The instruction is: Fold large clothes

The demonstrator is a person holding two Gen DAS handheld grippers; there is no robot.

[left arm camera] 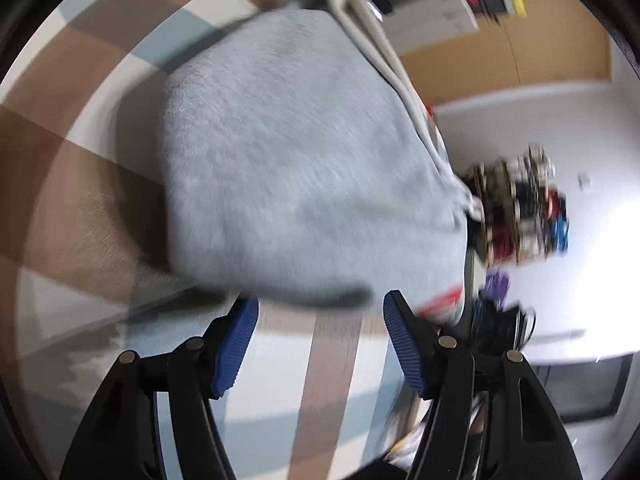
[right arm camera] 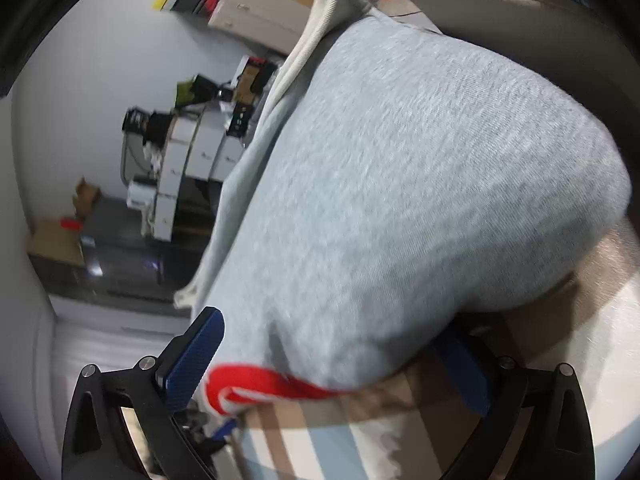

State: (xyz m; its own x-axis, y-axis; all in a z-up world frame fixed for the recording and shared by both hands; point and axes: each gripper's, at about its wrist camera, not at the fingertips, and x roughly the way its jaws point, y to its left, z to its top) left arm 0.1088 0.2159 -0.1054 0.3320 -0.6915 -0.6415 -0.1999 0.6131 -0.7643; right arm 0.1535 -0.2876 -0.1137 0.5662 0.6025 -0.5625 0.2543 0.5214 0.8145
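A folded grey garment [left arm camera: 304,152] lies on a cloth checked in brown, blue and white [left arm camera: 80,184]. It has a red and white trim [left arm camera: 444,300] at its near right corner. My left gripper [left arm camera: 320,312] is open just short of the garment's near edge, with only the checked cloth between its blue pads [left arm camera: 236,344]. In the right wrist view the grey garment [right arm camera: 420,184] fills the middle. My right gripper [right arm camera: 328,332] stands wide, with the garment's end and red trim [right arm camera: 256,388] between its jaws. The left pad [right arm camera: 196,356] shows, and cloth covers much of the right finger [right arm camera: 464,364].
A cream cloth strip [left arm camera: 360,12] [right arm camera: 316,20] lies along the garment's far side. Beyond the table edge are a white wall, a shelf of cluttered items [left arm camera: 520,208], stacked white boxes [right arm camera: 192,160], cardboard boxes [right arm camera: 56,240] and a dark floor.
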